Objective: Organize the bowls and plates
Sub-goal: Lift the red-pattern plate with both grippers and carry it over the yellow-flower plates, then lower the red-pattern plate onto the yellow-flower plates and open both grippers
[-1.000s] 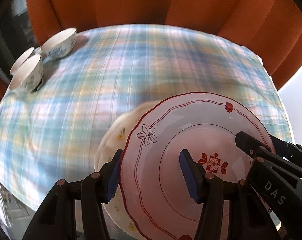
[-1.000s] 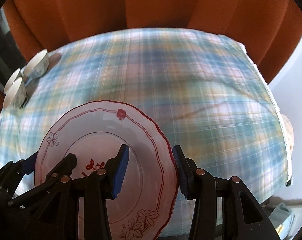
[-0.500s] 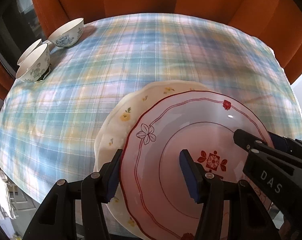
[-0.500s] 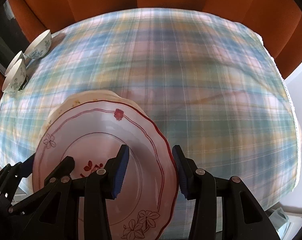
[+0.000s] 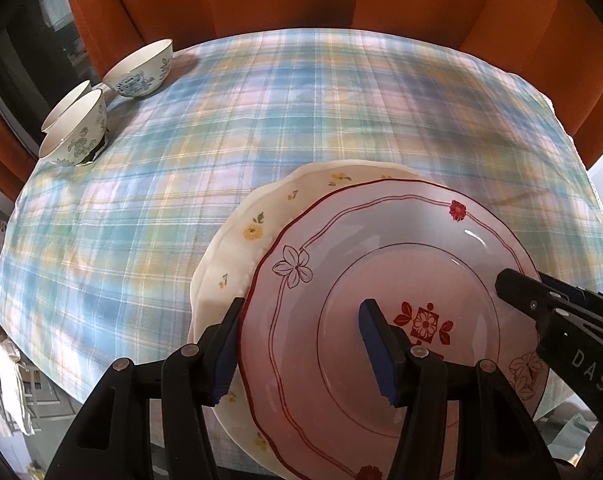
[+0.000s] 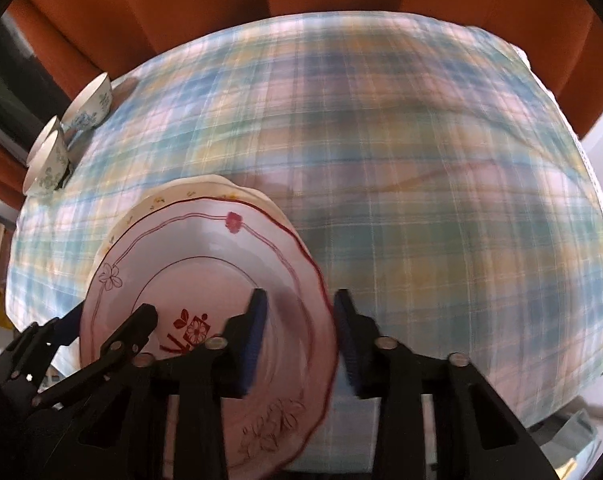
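Red-trimmed plate is the landmark. It lies over a cream floral plate, offset so the cream rim shows on the side toward the bowls and at the far edge. Both sit at the near edge of the table, which wears a plaid cloth.

Left gripper: jaws spread to either side of the plate's near-left rim, one pad outside the edge, one over the well. We cannot tell whether the pads press the china. Right gripper: jaws spread likewise about the opposite rim, one pad over the plate face, one beyond the edge. Contact again uncertain; that view is motion-blurred.

Handling, as we judge it: glazed ceramic, stiff, fairly heavy for a two-finger pinch, slick and chip-prone. The scalloped rim is the only hold; grip it at opposite sides, keep the plate level, and lower it gently, since china on china will clack and slide. Centring over the cream plate looks unfinished.

Containers: three bowls well away from the plate, at the far left corner. One blue-patterned bowl stands alone; beside it a nested pair, one inside another. We see nothing else in them.
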Demonstrator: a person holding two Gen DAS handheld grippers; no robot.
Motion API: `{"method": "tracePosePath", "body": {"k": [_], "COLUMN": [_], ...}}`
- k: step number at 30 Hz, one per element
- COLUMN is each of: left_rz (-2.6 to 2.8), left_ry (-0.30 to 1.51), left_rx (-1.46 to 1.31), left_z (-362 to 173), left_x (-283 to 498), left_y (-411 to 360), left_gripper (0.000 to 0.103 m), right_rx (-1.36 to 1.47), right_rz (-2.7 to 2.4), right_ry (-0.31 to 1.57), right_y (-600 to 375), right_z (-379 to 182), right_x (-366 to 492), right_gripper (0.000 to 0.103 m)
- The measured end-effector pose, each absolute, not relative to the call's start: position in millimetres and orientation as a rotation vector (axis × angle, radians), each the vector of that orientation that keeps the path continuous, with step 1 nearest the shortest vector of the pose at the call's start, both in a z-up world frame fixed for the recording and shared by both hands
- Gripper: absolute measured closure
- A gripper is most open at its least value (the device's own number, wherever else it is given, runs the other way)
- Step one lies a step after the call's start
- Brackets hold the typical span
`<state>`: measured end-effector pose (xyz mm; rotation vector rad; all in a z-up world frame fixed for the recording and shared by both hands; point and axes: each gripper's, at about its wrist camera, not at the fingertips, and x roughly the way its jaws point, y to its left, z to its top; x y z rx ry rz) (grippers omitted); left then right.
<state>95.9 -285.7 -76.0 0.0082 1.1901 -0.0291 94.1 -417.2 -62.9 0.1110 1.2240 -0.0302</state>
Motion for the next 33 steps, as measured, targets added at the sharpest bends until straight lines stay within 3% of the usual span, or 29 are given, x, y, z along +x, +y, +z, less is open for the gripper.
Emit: {"method": "tracePosePath", "body": {"k": [23,33], "left_rz": [0.119,0.103], "left_ry": [1.177,1.155], "left_rx": [0.027,0.072], "left_z": [-77.2,-80.3], "left_x": [99.4,93.6], "left_y": [-276.5,-285.2], "left_gripper": [0.046,0.038], "right_rx": [-0.031,-0.075], "right_rz": [0.036,0.034], "right_ry": [1.190,1.160], "right_y": [-391.7,-386.2], "right_z": [-64.2,-66.2], "right_x": [109.8,107.8], "right_gripper": [0.072,0.070]}}
